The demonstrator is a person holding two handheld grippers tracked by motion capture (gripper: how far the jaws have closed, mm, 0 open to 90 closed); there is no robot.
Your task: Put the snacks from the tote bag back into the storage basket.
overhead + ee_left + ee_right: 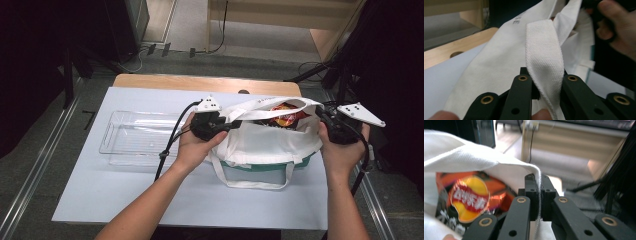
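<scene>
Gripping the white tote bag (270, 137) at both ends near the right-hand middle of the pale table sheet (125, 195): left gripper (235, 124) at the bag's left rim, right gripper (320, 114) at its right rim. Seen from the high view: bag mouth pulled wide, a red snack packet (285, 116) showing inside, a teal band along the bag's base, one strap loop lying flat toward the person, a clear plastic tray (120, 137) just left of the bag.

Shown by the left gripper view, not from above: left gripper (541, 85) pinching a woven white strap (544, 52), the webbing folded and running up between the jaws, faint grey lettering on the bag cloth behind.

Shown by the right gripper view: right gripper (539, 195) pressed together on the thin hemmed edge of the bag (474, 157), cloth squeezed flat between the jaws; snack packet (471, 197) close by at left, red and orange with a yellow-and-red round logo, blurred.
</scene>
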